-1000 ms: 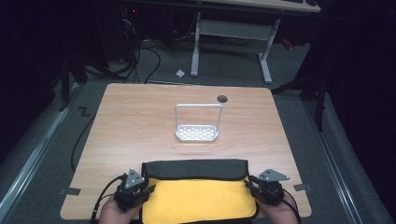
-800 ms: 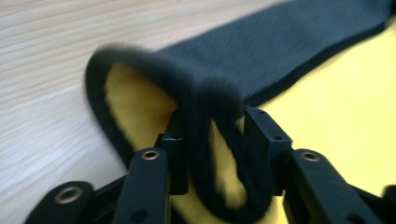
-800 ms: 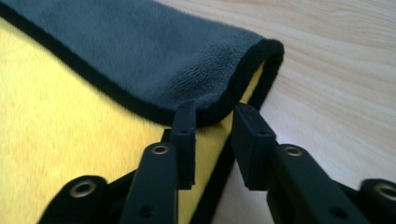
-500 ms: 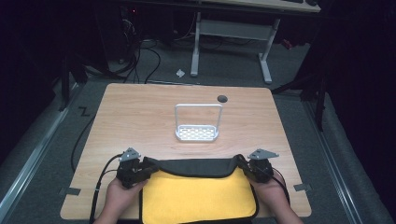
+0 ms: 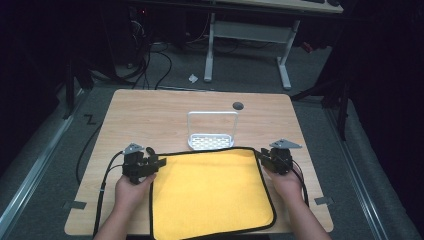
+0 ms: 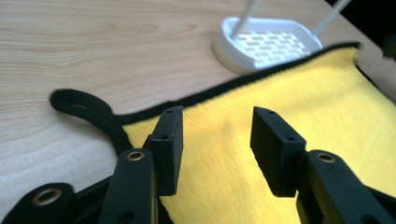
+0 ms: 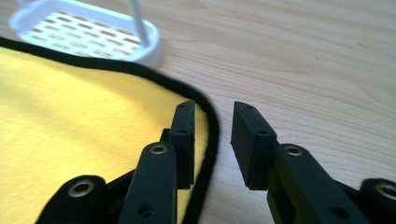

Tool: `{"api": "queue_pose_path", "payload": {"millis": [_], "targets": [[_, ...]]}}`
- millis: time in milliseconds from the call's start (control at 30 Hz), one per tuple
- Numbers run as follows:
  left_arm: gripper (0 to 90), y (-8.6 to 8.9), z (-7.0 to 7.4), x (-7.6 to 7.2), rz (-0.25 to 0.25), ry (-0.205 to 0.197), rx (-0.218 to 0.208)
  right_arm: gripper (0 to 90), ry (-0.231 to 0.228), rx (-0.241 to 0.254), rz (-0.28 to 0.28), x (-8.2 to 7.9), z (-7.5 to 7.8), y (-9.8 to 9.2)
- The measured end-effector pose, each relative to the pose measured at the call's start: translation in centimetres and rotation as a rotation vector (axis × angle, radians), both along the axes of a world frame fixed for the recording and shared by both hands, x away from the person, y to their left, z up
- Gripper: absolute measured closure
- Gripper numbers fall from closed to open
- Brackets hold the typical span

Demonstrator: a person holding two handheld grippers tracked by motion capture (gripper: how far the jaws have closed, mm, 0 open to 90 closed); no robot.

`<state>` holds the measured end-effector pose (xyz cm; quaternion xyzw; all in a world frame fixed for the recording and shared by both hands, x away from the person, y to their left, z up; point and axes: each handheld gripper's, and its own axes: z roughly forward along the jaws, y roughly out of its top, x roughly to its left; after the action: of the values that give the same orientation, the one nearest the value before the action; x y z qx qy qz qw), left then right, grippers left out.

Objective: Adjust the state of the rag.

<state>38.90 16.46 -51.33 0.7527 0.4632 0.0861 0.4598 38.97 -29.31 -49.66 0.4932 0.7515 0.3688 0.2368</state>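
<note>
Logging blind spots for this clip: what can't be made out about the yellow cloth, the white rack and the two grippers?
- Yellow cloth: its near edge is cut off by the bottom of the high view.
- White rack: its upright frame runs off the top of the left gripper view; its near edge is blurred.
- Left gripper and right gripper: jaws apart above the cloth; whether the pads touch it cannot be told.

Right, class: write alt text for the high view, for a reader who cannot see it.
A yellow cloth with black edging lies spread flat on a wooden table, a hand-held tool at each far corner: left tool, right tool, both open. Its far edge meets a white slotted rack.
</note>
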Motion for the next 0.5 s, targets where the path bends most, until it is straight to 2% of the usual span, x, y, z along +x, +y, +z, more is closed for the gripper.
{"api": "queue_pose_path", "payload": {"millis": [33, 67, 100, 133, 167, 200, 233, 333, 500], "targets": [[54.1, -0.2, -0.1, -0.6, -0.018, -0.007, 0.037, 68.5, -0.006, -0.013, 0.015, -0.5, 0.1, 0.3], [54.2, -0.2, -0.1, -0.6, -0.018, -0.007, 0.037, 68.5, -0.006, -0.013, 0.015, -0.5, 0.1, 0.3], [54.2, -0.5, -0.4, -1.1, -0.028, -0.009, 0.071, 68.1, -0.006, -0.03, 0.035, -1.0, 0.0, 0.7], [55.3, -1.0, -1.0, -2.0, -0.05, -0.016, 0.128, 68.0, 0.005, -0.068, 0.071, -1.6, -0.5, 1.4], [55.2, -1.0, -1.0, -2.0, -0.05, -0.016, 0.128, 68.0, 0.005, -0.068, 0.071, -1.6, -0.5, 1.4], [55.2, -1.2, -1.3, -2.3, -0.054, -0.02, 0.155, 68.0, 0.017, -0.083, 0.085, -1.8, -1.0, 1.7], [55.6, -1.4, -1.6, -2.6, -0.054, -0.027, 0.179, 68.0, 0.048, -0.119, 0.088, -1.9, -2.0, 2.1], [56.5, -1.7, -2.1, -2.8, -0.048, -0.042, 0.185, 67.5, 0.08, -0.133, 0.09, -2.0, -3.0, 2.0], [58.6, -2.9, -2.1, -1.8, -0.064, -0.041, 0.171, 66.9, 0.095, -0.124, 0.064, -2.9, -2.9, 0.7]]}}
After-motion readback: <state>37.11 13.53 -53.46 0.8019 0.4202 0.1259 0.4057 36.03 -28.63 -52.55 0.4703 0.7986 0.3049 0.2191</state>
